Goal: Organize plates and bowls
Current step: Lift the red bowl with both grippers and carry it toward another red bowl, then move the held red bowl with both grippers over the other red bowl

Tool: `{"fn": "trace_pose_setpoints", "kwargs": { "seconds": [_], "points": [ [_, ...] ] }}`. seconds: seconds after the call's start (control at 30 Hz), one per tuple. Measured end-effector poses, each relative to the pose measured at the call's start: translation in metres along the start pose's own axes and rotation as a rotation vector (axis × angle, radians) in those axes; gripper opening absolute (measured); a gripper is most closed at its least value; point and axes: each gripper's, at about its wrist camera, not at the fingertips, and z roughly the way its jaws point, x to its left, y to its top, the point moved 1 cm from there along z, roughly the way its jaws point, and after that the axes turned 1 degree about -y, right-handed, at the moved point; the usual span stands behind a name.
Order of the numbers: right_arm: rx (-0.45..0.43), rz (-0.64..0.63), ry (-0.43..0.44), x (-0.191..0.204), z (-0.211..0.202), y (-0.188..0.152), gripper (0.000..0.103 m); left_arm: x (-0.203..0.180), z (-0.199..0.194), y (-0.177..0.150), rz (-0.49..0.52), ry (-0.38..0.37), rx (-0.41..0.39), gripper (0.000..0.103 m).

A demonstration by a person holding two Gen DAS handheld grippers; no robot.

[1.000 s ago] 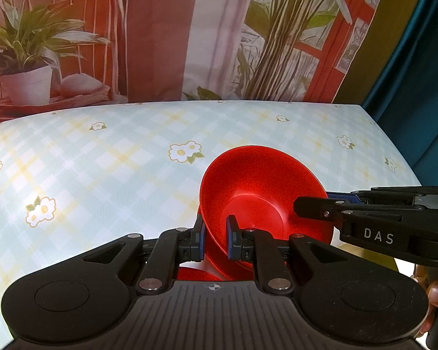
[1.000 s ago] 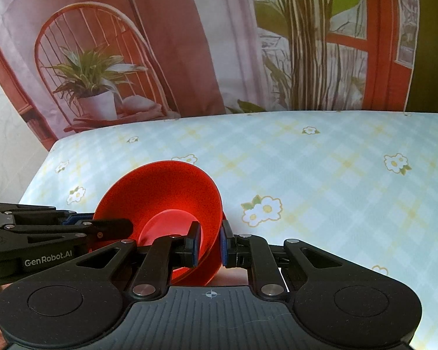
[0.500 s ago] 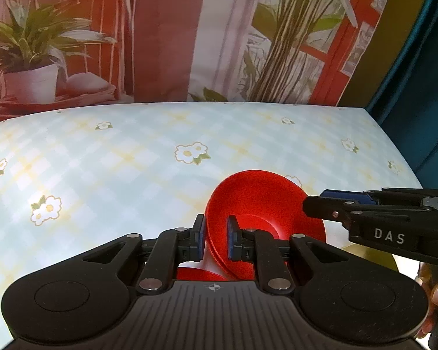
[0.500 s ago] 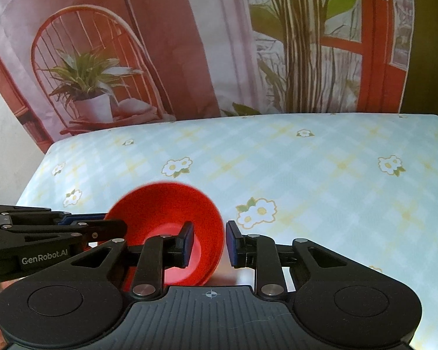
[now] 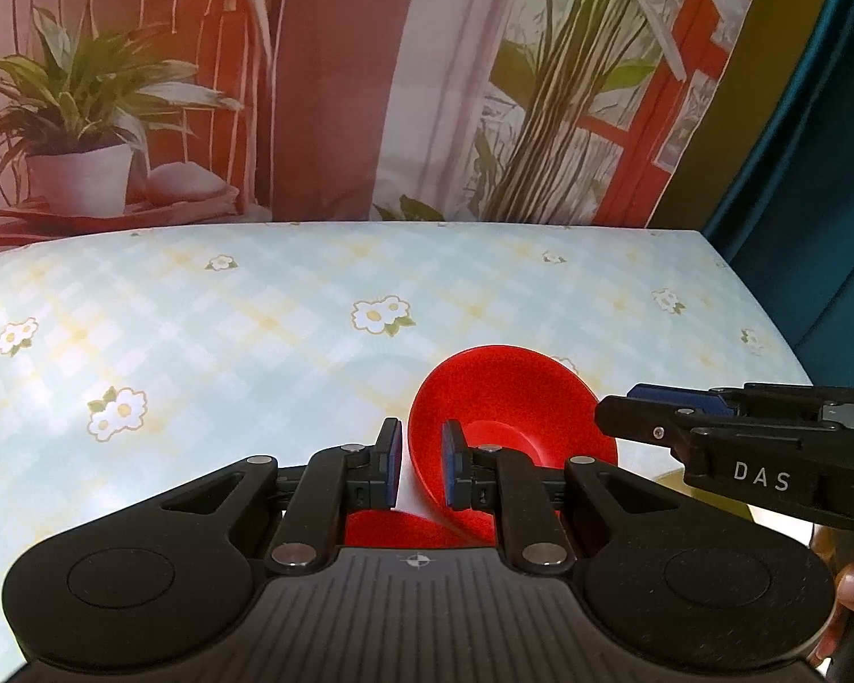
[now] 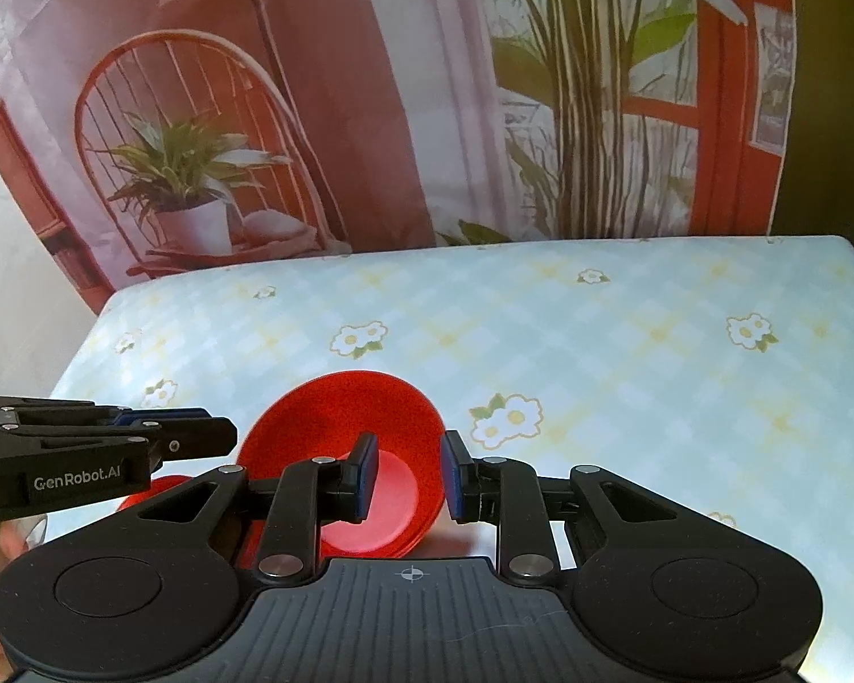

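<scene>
Two grippers: the left gripper [image 5: 421, 464] at 6 o'clock in its own view, the right gripper [image 6: 407, 475] at 6 in its own. One red bowl [image 6: 347, 432] shows whole, just above each gripper. A second red piece [image 6: 151, 492] peeks out at 8 o'clock in the right view; bowl or plate, unclear. One tablecloth [image 6: 626, 353].

A table [image 6: 626, 341] under a pale checked, flower-printed cloth [image 5: 199, 341] carries a red bowl [image 6: 347, 432].
</scene>
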Motion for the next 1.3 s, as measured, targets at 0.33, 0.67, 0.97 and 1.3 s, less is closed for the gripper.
{"fn": "trace_pose_setpoints", "kwargs": {
  "seconds": [0.33,0.67,0.97,1.3],
  "points": [
    [-0.037,0.015,0.009,0.019,-0.017,-0.016,0.023,0.017,-0.032,-0.010,0.000,0.002,-0.029,0.016],
    [-0.060,0.012,0.027,0.048,-0.032,-0.038,0.023,0.044,-0.060,-0.030,-0.019,0.017,-0.050,0.016],
    [-0.021,-0.009,0.068,0.081,-0.023,-0.059,0.023,0.058,-0.057,-0.055,-0.046,0.011,-0.014,0.016],
    [0.018,-0.007,0.067,0.089,-0.007,-0.072,0.024,0.063,-0.041,-0.065,-0.080,-0.007,0.030,0.018]
  ]
}}
